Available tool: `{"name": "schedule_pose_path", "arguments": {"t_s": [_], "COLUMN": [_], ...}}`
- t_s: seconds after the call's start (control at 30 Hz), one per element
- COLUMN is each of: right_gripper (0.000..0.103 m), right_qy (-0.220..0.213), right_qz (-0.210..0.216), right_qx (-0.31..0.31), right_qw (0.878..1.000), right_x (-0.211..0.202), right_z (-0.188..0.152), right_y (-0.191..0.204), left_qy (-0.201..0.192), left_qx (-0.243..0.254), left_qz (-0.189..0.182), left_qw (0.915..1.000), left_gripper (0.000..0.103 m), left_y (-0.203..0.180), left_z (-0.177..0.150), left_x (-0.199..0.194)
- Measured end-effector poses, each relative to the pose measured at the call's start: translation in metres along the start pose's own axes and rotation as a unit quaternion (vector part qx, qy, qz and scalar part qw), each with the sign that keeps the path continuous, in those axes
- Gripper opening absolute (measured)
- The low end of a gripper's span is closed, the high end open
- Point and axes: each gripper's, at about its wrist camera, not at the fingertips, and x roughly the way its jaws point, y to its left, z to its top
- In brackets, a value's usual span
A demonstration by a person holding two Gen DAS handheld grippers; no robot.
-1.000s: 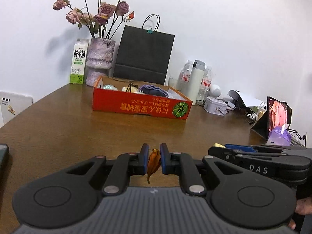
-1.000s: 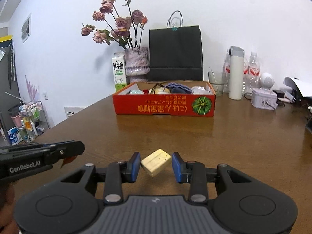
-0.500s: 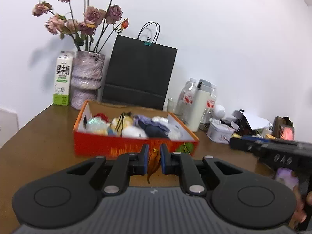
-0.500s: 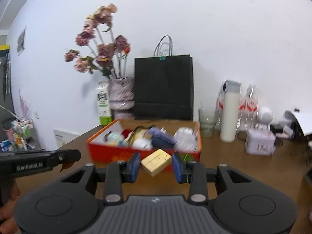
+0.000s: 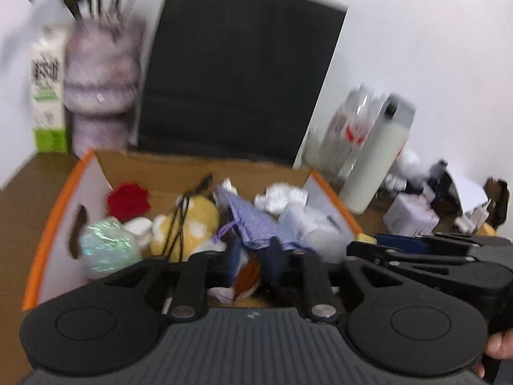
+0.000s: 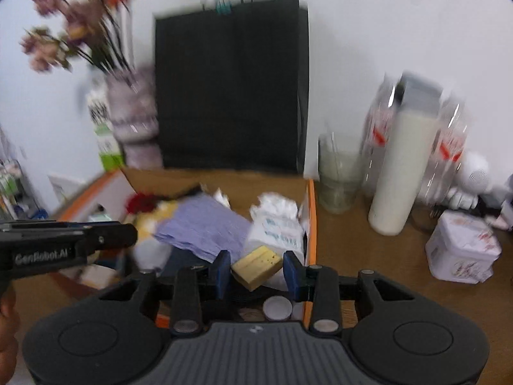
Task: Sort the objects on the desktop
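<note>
My left gripper (image 5: 251, 271) is shut on a small dried orange leaf (image 5: 246, 276) and hangs over the open orange cardboard box (image 5: 57, 211). My right gripper (image 6: 256, 268) is shut on a pale wooden block (image 6: 257, 265) over the box's right end (image 6: 310, 224). The box holds a purple cloth (image 5: 256, 221), a yellow plush toy (image 5: 189, 224), a red knitted piece (image 5: 128, 200), a shiny green ball (image 5: 105, 247) and crumpled white paper (image 5: 282, 197). Each gripper shows at the side of the other's view.
Behind the box stand a black paper bag (image 5: 237, 73), a vase of dried roses (image 5: 99, 86) and a milk carton (image 5: 46, 96). To the right are a white thermos (image 6: 400, 170), water bottles, a glass (image 6: 336, 176) and a small tin (image 6: 461, 250).
Both grippers have moved forward from the bare table to above the box, still holding the leaf and the block. The current frames are blurred by motion.
</note>
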Motion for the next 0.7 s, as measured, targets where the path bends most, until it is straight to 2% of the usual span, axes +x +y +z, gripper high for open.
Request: {"name": "schedule_pose_path", "arguments": {"t_s": [0.03, 0.1, 0.13, 0.17, 0.23, 0.27, 0.3, 0.4, 0.47, 0.53, 0.6, 0.7], "right_gripper": [0.036, 0.045, 0.054, 0.057, 0.058, 0.059, 0.060, 0.066, 0.076, 0.078, 0.078, 0.079], "right_qy": [0.012, 0.017, 0.014, 0.007, -0.010, -0.014, -0.016, -0.019, -0.020, -0.019, -0.019, -0.020], "right_qz": [0.008, 0.030, 0.035, 0.035, 0.026, 0.022, 0.022, 0.018, 0.007, -0.002, -0.004, 0.002], "right_qx": [0.010, 0.039, 0.054, 0.062, 0.060, 0.059, 0.059, 0.048, 0.033, 0.022, 0.019, 0.033], "right_qw": [1.000, 0.999, 0.998, 0.997, 0.998, 0.998, 0.998, 0.999, 0.999, 1.000, 1.000, 0.999], "right_x": [0.010, 0.018, 0.018, 0.015, 0.007, 0.002, -0.004, -0.016, -0.023, -0.028, -0.035, -0.046], "right_z": [0.002, 0.006, 0.009, 0.013, 0.018, 0.020, 0.023, 0.030, 0.032, 0.034, 0.032, 0.018], "right_y": [-0.004, -0.011, -0.015, -0.017, -0.017, -0.017, -0.016, -0.008, 0.002, 0.011, 0.018, 0.024], "left_qy": [0.003, 0.007, 0.004, -0.003, -0.017, -0.021, -0.022, -0.004, 0.012, 0.017, 0.017, 0.006], "left_qx": [-0.005, -0.010, -0.011, -0.011, -0.008, -0.001, 0.007, 0.035, 0.040, 0.042, 0.045, 0.059], "left_qz": [0.006, 0.011, 0.009, 0.008, 0.020, 0.031, 0.043, 0.097, 0.124, 0.134, 0.138, 0.146], "left_qw": [1.0000, 0.9999, 0.9999, 0.9999, 0.9996, 0.9993, 0.9988, 0.9947, 0.9914, 0.9899, 0.9892, 0.9876], "left_gripper": [0.032, 0.044, 0.045, 0.050, 0.066, 0.079, 0.084, 0.088, 0.091, 0.093, 0.100, 0.102], "left_y": [0.005, 0.013, 0.016, 0.018, 0.019, 0.018, 0.017, 0.011, 0.010, 0.011, 0.009, 0.007], "left_z": [0.002, 0.006, 0.007, 0.010, 0.017, 0.021, 0.025, 0.035, 0.039, 0.038, 0.033, 0.011], "left_x": [0.007, 0.010, 0.006, 0.001, -0.010, -0.014, -0.018, -0.025, -0.028, -0.036, -0.046, -0.064]}}
